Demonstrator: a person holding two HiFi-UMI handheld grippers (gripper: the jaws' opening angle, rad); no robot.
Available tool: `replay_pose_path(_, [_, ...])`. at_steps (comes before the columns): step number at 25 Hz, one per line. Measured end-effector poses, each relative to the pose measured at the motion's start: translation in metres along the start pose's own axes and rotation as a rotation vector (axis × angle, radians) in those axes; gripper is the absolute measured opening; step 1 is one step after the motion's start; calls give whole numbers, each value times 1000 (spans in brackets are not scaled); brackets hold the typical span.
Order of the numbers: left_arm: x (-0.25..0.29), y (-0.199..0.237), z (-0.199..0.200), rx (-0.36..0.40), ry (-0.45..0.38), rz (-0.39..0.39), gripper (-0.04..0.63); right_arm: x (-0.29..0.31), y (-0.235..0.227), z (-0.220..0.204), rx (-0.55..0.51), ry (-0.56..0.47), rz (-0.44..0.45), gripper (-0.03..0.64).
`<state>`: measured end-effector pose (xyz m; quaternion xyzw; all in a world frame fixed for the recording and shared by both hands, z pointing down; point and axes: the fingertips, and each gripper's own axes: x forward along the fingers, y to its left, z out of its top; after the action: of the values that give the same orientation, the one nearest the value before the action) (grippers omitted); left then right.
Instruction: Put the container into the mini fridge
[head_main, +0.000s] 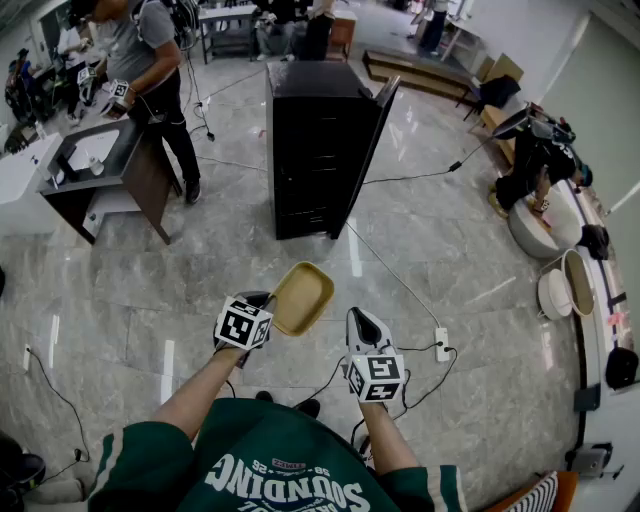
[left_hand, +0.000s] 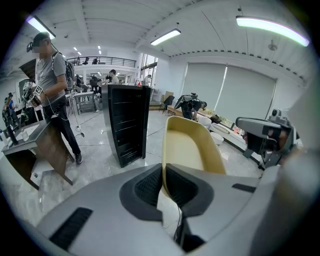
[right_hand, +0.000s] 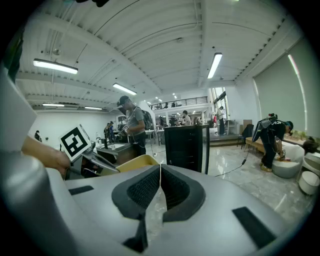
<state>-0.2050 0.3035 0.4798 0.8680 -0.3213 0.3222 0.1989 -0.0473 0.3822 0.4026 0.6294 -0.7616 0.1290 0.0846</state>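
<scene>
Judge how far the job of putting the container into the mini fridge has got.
Done: the container is lifted, its rim clamped in the left gripper, and the mini fridge has its door open. In hand: the carry, with the fridge some way ahead across the floor. Left: reach the fridge and set the container inside. The right gripper is shut and empty.
</scene>
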Motion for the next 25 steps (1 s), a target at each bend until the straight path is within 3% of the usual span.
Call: replay_pose_path(25, [8, -7, 5, -5, 4, 2, 25, -3, -19, -9, 39, 24, -16, 35])
